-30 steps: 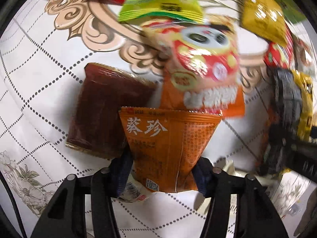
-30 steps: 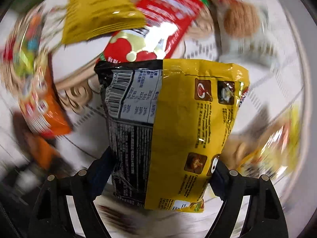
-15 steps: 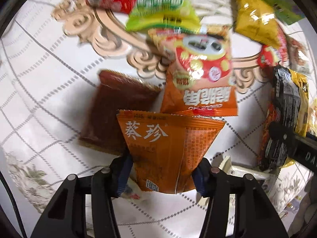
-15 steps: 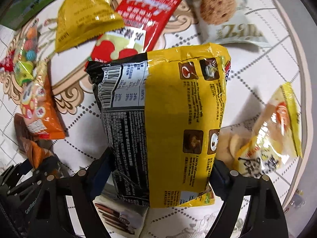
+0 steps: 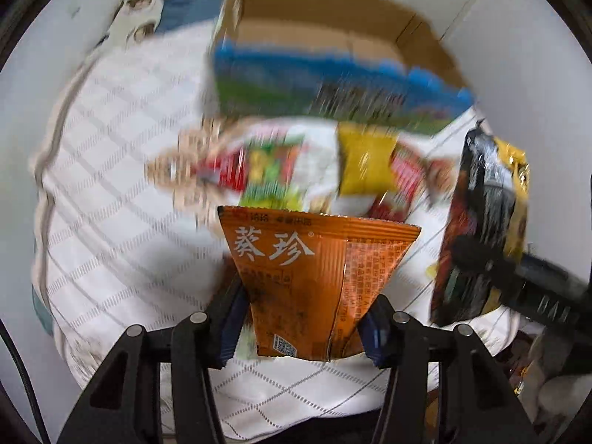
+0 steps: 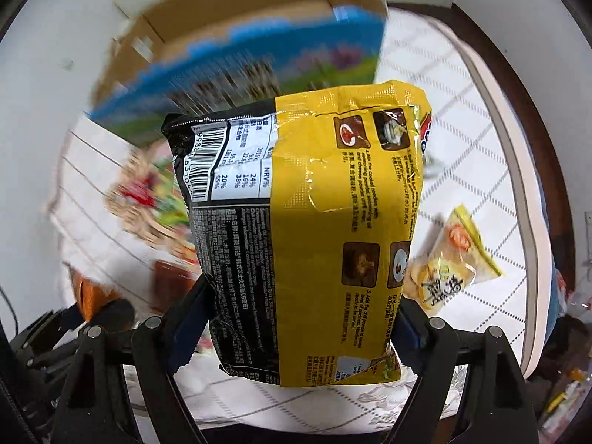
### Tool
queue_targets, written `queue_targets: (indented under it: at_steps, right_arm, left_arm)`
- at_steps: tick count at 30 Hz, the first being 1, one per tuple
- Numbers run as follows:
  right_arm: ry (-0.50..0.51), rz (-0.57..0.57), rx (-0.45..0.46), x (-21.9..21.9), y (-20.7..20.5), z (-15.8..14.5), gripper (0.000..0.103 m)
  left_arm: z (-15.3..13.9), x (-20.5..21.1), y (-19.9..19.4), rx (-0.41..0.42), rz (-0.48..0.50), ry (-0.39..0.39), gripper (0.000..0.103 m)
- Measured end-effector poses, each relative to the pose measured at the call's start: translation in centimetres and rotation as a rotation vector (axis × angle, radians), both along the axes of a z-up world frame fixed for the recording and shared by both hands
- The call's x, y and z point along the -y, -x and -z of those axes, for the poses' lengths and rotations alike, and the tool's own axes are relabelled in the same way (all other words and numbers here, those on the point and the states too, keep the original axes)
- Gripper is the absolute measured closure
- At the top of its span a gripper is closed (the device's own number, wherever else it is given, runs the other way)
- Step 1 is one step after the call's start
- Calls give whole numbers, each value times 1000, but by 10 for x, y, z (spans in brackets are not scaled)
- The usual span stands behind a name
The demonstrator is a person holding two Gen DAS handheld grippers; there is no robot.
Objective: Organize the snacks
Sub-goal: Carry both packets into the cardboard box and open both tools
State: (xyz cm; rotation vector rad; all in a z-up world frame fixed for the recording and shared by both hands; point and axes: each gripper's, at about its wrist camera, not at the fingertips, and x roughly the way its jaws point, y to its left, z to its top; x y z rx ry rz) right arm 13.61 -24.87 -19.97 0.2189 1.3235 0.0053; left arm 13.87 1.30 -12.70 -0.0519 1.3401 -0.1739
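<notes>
two packets are up off the worktop [image 5: 111, 222], one in each hand-held gripper. the left hand-held gripper [image 5: 303, 318] is clenched on an orange snack packet [image 5: 314, 277], its blue pads pressed on the packet's narrow lower end while the wide sealed top fans out toward 12 o'clock. the right hand-held gripper [image 6: 296, 336] grasps a yellow-and-black noodle packet [image 6: 307, 229] by its lower sides, the barcode panel facing the camera; in the left wrist view this same packet shows at 3 o'clock. below them the white patterned cloth covers the worktop, with a blurred cluster of loose snacks [image 5: 303, 170] near its middle, red, green and yellow among them. an open cardboard box [image 5: 325, 37] with a blue and green printed side stands at the worktop's 12 o'clock edge, above both held packets in each view. in the right wrist view a small pale yellow cracker packet [image 6: 451, 262] lies alone on the cloth at 3 o'clock, apart from the noodle packet.
</notes>
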Motion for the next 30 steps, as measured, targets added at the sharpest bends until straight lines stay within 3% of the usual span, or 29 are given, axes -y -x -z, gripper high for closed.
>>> queue_targets:
  at_steps: [5,8,13,20,25,30]
  right_arm:
    - [-27,-36,65,19,-14,-54,16]
    - [-27,-59,91,24,-35,-78,16]
    - [-24,-70,108,49,-93,-95,16]
    - [-15,-98,34,64,-193,-99,16]
    - [-5,-111,-63,68,-250,-66,16]
    - [-1,-120,-138,73,-271,-29,16]
  left_arm:
    - [-45,19,-72,63,9,27,53]
    - [-45,28,-125,86,4,9,53]
    - [-50,47,-208,57,-8,22,53]
    - [-1,61,-315,-64,-28,7,53]
    - [54,55,-365,-199,-53,7,53]
    - [81,49,-386,-245,-58,-14,53]
